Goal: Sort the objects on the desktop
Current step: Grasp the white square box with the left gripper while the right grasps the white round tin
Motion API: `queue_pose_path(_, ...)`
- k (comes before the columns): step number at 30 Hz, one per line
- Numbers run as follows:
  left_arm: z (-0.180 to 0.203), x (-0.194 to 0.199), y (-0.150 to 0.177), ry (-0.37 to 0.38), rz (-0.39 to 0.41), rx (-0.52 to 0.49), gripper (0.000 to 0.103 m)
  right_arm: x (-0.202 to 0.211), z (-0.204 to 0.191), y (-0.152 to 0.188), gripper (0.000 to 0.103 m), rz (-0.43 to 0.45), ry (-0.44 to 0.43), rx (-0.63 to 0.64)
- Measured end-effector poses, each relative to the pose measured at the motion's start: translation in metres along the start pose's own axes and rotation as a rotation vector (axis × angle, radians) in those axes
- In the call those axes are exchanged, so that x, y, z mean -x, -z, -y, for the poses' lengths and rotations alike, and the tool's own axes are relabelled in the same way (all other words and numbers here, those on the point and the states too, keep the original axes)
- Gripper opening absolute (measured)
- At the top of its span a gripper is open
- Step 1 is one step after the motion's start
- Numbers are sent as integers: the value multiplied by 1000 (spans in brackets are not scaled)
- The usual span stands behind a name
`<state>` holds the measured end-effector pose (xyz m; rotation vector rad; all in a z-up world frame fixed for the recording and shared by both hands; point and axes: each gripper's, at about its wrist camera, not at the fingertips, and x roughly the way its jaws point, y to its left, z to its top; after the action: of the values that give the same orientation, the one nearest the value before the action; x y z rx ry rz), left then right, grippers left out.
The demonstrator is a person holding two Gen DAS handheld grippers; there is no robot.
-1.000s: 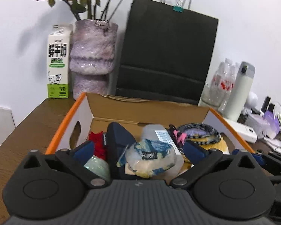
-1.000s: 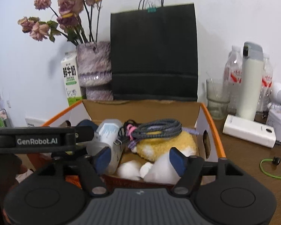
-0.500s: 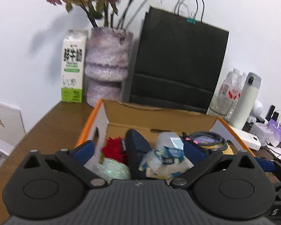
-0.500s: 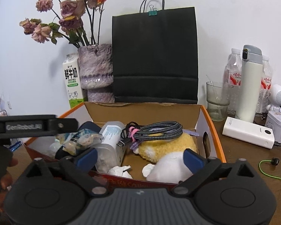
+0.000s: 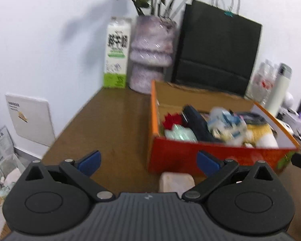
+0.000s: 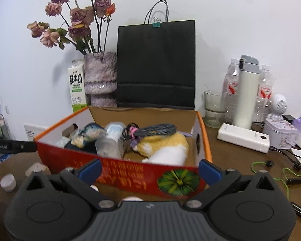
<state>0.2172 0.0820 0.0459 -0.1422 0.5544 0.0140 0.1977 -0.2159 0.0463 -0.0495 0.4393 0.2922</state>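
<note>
Left gripper [image 5: 148,160] jaws spread wide, nothing between them, hanging over the brown desk [image 5: 114,124] just left of and in front of the orange cardboard box [image 5: 210,156]. A pale beige block [image 5: 176,181] sits on the desk just ahead of it, near the box's front wall; can't tell what it is. Right gripper [image 6: 149,168] also spread, empty, facing the box's [image 6: 130,168] front wall. Box holds a yellow-and-white plush toy [image 6: 166,148], a coiled braided cable [image 6: 154,129] lying on top of it, a clear plastic bottle [image 6: 110,142], a dark pouch [image 5: 196,126], a red item [image 5: 171,120] and a pale green packet [image 5: 180,133]. Left view is motion-blurred, so detail inside the box is soft. Small white cap [image 6: 8,181] and a beige lump [image 6: 37,168] sit on the desk to the box's left. Behind the box: black paper bag [image 6: 156,64], vase of dried roses [image 6: 100,78], milk carton [image 6: 76,84]. White power bank [image 6: 243,137] to the right, well apart from the box.
</note>
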Motion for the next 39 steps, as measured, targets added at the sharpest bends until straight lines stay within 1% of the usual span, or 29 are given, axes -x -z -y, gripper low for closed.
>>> queue_pose_path(4, 9, 0, 8, 13, -14, -37, 103, 5, -2, 9, 103, -25, -13, 25)
queue_pose_path(8, 12, -5, 15, 15, -38, -52, 103, -5, -6, 17, 102, -78, -23, 41)
queue_pose_path(10, 15, -9, 18, 15, -49, -65, 103, -11, -7, 21, 100, -105, -26, 40)
queue_pose_path(15, 21, -9, 23, 22, -43, -98, 103, -23, -10, 30, 89, -156, -31, 52)
queue_pose_path(22, 24, -12, 25, 44, -55, -107, 86, -32, -13, 35, 79, -183, -42, 56)
queue_pose_path(25, 30, -16, 26, 44, -59, -119, 82, -38, -16, 35, 73, -199, -52, 55)
queue_pose_path(26, 31, -17, 27, 48, -62, -120, 81, -40, -17, 36, 70, -205, -57, 53)
queue_pose_path(28, 33, -19, 28, 50, -69, -123, 81, -43, -18, 35, 67, -217, -63, 53)
queue_pose_path(30, 33, -22, 28, 48, -74, -122, 80, -44, -17, 35, 58, -221, -67, 44)
queue_pose_path(33, 30, -24, 28, 43, -81, -98, 79, -47, -17, 34, 52, -218, -59, 42)
queue_pose_path(34, 29, -26, 28, 40, -85, -86, 77, -47, -17, 34, 50, -218, -61, 44)
queue_pose_path(36, 28, -32, 28, 37, -106, -69, 72, -47, -19, 33, 41, -215, -66, 50)
queue_pose_path(37, 30, -34, 29, 27, -100, -71, 70, -47, -20, 33, 40, -214, -64, 48)
queue_pose_path(39, 34, -35, 30, 5, -98, -88, 68, -48, -21, 32, 39, -214, -54, 34)
